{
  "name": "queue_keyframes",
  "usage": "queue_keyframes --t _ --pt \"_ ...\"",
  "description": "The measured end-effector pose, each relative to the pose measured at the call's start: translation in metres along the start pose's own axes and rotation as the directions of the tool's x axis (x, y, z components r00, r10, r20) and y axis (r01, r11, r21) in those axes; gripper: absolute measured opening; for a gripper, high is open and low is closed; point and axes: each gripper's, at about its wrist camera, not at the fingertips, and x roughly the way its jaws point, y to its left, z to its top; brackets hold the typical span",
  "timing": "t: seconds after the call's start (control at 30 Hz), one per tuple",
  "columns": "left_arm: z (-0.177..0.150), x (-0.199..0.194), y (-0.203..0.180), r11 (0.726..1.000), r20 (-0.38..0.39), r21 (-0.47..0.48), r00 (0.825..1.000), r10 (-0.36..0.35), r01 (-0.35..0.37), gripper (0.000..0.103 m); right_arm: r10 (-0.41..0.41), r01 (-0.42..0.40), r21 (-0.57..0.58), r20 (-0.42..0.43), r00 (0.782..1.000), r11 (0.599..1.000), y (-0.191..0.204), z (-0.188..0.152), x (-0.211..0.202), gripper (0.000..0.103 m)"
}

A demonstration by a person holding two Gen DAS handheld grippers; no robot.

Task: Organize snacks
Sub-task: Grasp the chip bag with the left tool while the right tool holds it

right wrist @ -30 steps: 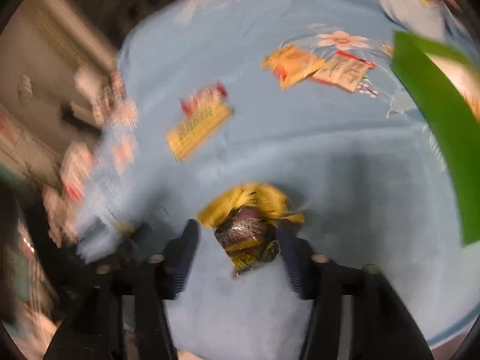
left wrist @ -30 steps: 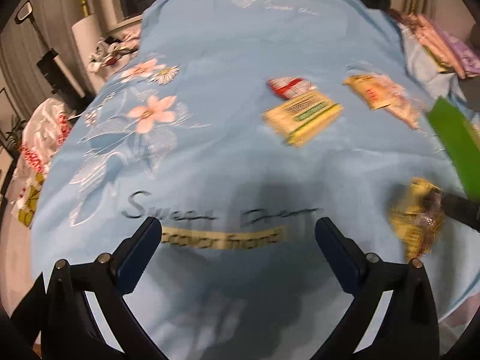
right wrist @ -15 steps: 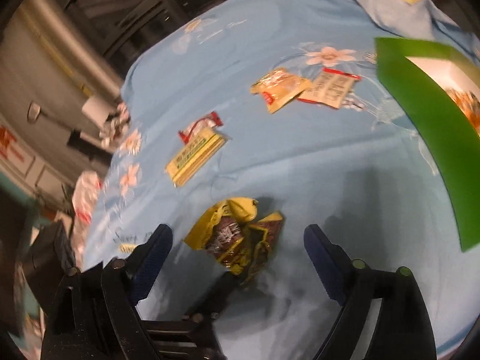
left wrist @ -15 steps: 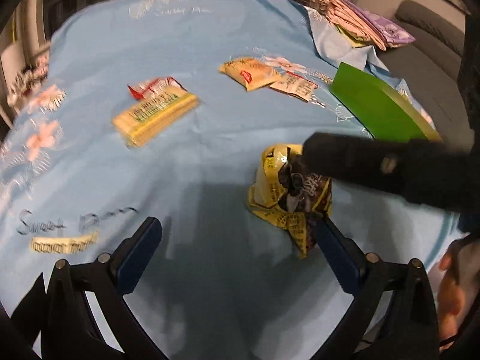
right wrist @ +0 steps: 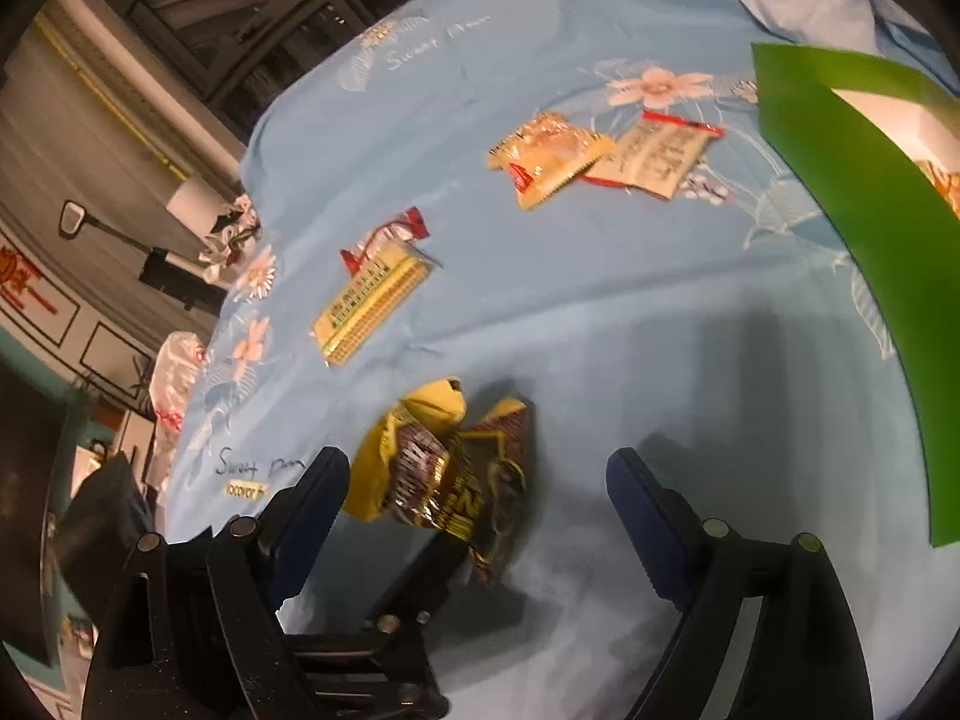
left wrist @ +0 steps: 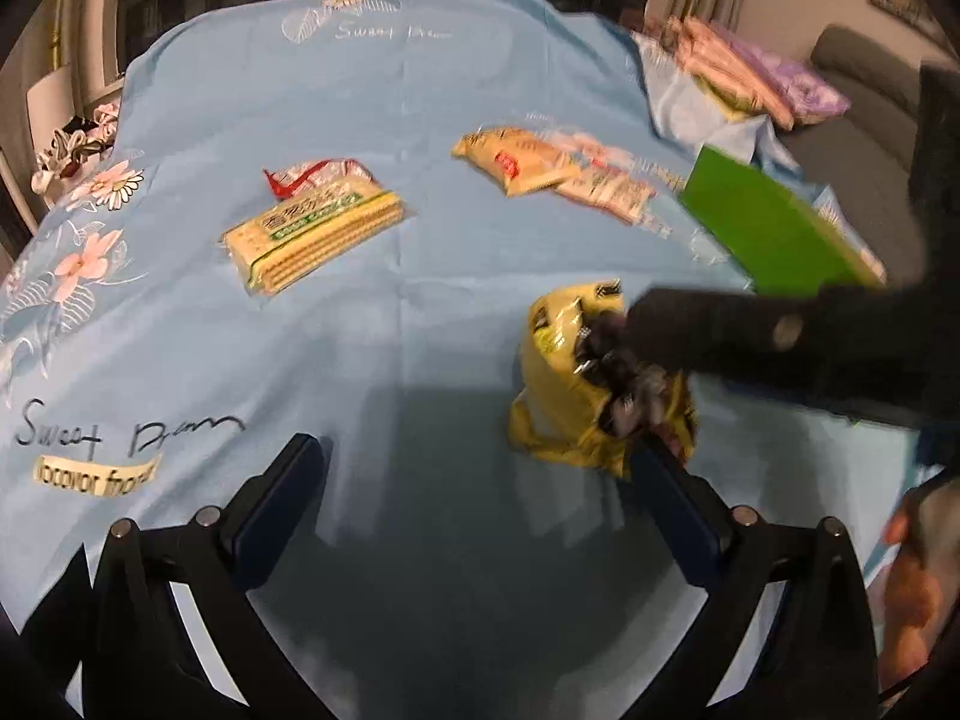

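Observation:
A crumpled yellow and dark snack bag (left wrist: 576, 378) lies on the blue flowered cloth (left wrist: 372, 78); it also shows in the right wrist view (right wrist: 444, 462). My left gripper (left wrist: 480, 498) is open just short of the bag, its right finger beside it. My right gripper (right wrist: 480, 492) is open, the bag lying between its fingers toward the left one. A yellow cracker pack (left wrist: 312, 234) with a red-white wrapper (left wrist: 300, 177) behind it lies further back. An orange packet (left wrist: 516, 159) and a pale packet (left wrist: 606, 189) lie at the back right.
A green box (left wrist: 774, 234) stands open at the right, also in the right wrist view (right wrist: 870, 228). Folded cloths (left wrist: 738, 78) lie at the far right corner. A sofa (left wrist: 858, 108) stands beyond. The cloth's near edge is close below the grippers.
My right gripper opened and let go of the yellow bag, which now lies on the cloth. My left gripper swung right toward the bag.

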Motion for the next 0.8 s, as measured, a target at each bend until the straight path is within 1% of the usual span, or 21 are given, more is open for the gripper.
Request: queue_keyframes --t 0.1,0.17,0.27,0.37,0.43,0.5,0.53,0.57,0.63,0.67,0.73,0.8 --pt "0.002 0.003 -0.003 0.998 -0.012 -0.021 0.998 -0.066 0.066 0.102 0.017 -0.017 0.007 0.005 1.000 1.000 -0.004 0.001 -0.005 0.089" --pt "0.002 0.006 -0.007 0.997 -0.010 -0.011 0.997 -0.071 0.071 0.102 0.026 -0.026 -0.005 0.008 1.000 1.000 -0.004 0.002 -0.007 0.089" --pt "-0.001 0.004 -0.016 0.996 -0.011 0.044 0.997 -0.077 0.077 0.102 0.025 -0.025 -0.018 0.008 1.000 1.000 -0.002 0.003 -0.005 0.089" --pt "-0.003 -0.001 -0.018 0.987 -0.013 0.042 0.988 -0.156 0.157 0.102 0.065 -0.064 0.029 -0.029 0.997 0.998 -0.006 0.006 0.004 0.089" --pt "-0.002 0.001 -0.017 0.988 -0.015 0.037 0.988 -0.151 0.151 0.102 0.078 -0.075 0.061 -0.045 0.996 0.995 -0.010 0.007 0.009 0.089" --pt "-0.002 0.007 -0.017 0.990 -0.013 0.044 0.991 -0.131 0.131 0.102 0.064 -0.060 0.072 -0.044 0.997 0.996 -0.012 0.007 0.011 0.089" --pt "-0.002 0.007 -0.017 0.991 -0.008 0.042 0.992 -0.127 0.127 0.103 0.052 -0.048 0.071 -0.050 0.997 0.996 -0.012 0.007 0.013 0.089" --pt "-0.001 0.007 -0.018 0.991 -0.002 0.037 0.991 -0.132 0.132 0.102 0.057 -0.053 0.073 -0.057 0.997 0.996 -0.012 0.007 0.016 0.089" --pt "0.000 0.007 -0.016 0.991 0.006 0.020 0.991 -0.131 0.131 0.102 0.100 -0.092 0.098 -0.070 0.993 0.991 -0.018 0.007 0.022 0.089" --pt "0.000 0.008 -0.013 0.991 0.007 -0.003 0.991 -0.135 0.135 0.102 0.131 -0.121 0.135 -0.072 0.989 0.984 -0.023 0.007 0.025 0.089" --pt "0.003 0.007 -0.009 0.988 0.025 -0.032 0.988 -0.152 0.152 0.102 0.174 -0.162 0.186 -0.048 0.984 0.969 -0.031 0.009 0.025 0.089" --pt "0.004 0.008 -0.006 0.986 0.030 -0.052 0.987 -0.156 0.157 0.102 0.209 -0.196 0.201 -0.045 0.977 0.960 -0.033 0.010 0.028 0.086"
